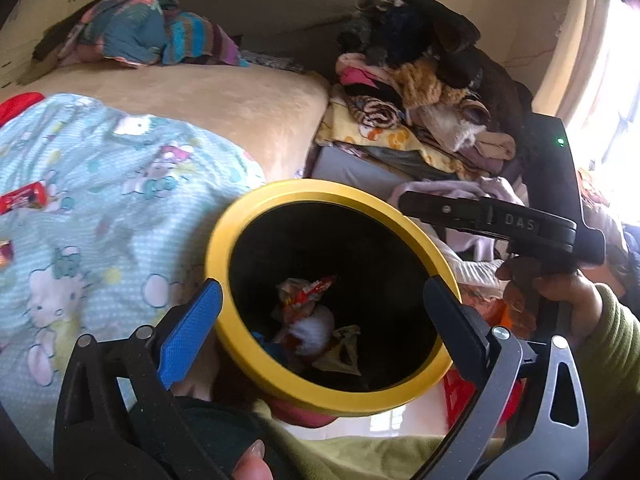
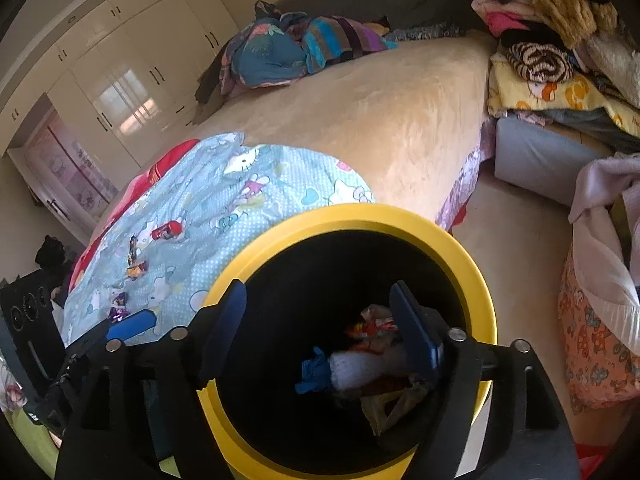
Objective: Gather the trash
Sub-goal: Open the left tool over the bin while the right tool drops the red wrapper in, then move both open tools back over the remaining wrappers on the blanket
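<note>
From the left wrist, the left tool (image 1: pixel 320 308) was wide apart and held nothing, right above the yellow bin (image 1: pixel 256 220) with trash (image 1: pixel 308 312) inside. From the right wrist, the right tool (image 2: pixel 320 328) hung loose over it too, with wrappers (image 2: pixel 136 256) on the bed (image 2: pixel 360 120) to its left.

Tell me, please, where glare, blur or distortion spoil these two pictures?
Left wrist view: the window at the right edge is blown out white, and the bin rim is smeared a little. Right wrist view: evenly lit, with glare on the wardrobe doors; fisheye bends the bed edge, and the trash inside looks soft.
</note>
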Tool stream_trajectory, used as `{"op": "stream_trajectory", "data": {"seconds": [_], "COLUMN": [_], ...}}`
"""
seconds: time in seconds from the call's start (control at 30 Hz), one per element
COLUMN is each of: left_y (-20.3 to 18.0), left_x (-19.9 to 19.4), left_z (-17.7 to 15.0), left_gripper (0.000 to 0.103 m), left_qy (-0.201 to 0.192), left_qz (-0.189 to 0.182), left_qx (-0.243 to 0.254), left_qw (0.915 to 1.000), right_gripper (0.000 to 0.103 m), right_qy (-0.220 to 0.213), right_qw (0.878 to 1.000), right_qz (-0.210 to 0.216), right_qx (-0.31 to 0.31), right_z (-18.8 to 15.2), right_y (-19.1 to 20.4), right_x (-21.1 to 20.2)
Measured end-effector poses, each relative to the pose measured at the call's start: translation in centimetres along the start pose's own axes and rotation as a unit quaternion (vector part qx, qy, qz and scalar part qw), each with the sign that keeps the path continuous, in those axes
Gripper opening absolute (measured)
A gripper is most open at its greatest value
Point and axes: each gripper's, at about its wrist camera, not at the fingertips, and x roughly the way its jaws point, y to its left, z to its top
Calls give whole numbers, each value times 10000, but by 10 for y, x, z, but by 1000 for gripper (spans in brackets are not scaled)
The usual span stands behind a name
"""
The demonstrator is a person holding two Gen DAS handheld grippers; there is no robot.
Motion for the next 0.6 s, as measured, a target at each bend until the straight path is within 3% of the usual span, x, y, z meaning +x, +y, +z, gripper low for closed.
{"op": "stream_trajectory", "data": {"seconds": [0.33,0.6], "left_y": [21,44], "left_x": [-41,-77], "left_z": [11,20], "left_gripper": [92,92], "left_qy": [-482,-926], "left_qz": [596,1118], "left_qx": [-186,-389], "left_qw": [9969,9886], "right_gripper": [79,81], "right_qy": [-211,-311], "right_qw": [9993,9969], "right_qz": [96,263], "right_qx": [-300,-674], "right_z": [1,-2], "right_y": [33,72], "right_x": [-5,-3]}}
